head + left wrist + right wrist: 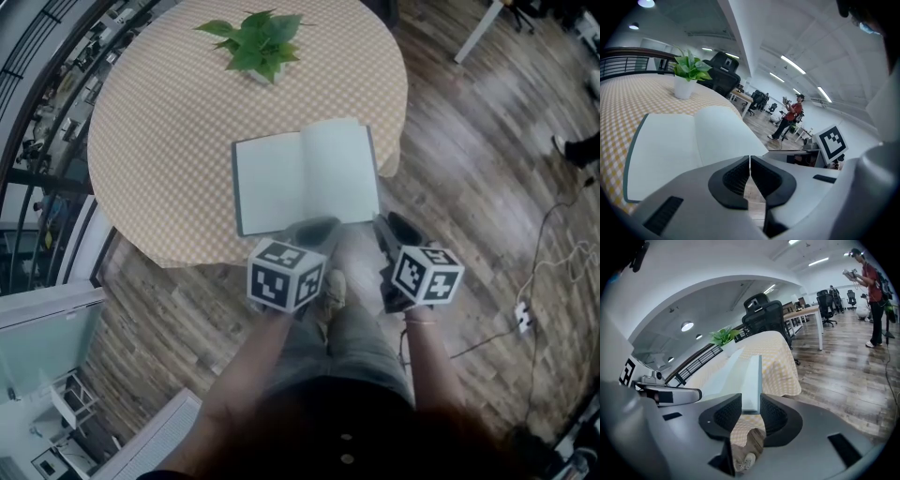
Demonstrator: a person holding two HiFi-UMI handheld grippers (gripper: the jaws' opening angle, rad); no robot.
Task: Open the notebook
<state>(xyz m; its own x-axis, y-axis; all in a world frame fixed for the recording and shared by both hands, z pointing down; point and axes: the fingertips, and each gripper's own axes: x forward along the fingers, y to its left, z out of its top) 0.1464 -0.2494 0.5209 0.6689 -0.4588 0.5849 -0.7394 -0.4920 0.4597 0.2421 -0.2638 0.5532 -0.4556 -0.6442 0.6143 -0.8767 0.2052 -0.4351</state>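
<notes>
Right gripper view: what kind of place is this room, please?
Most likely an open-plan office: black office chairs at long desks, strip ceiling lights, and a wood-look floor.

Notebook (305, 178) on table (169, 122), plant (258, 42) behind

Reaches forward with left forearm (251, 361) and right forearm (429, 361) side by side. Holds the left gripper (315, 228) and the right gripper (388, 225) near each other, both tilted downward. Presses the left jaws together, empty; holds the right jaws apart.
</notes>
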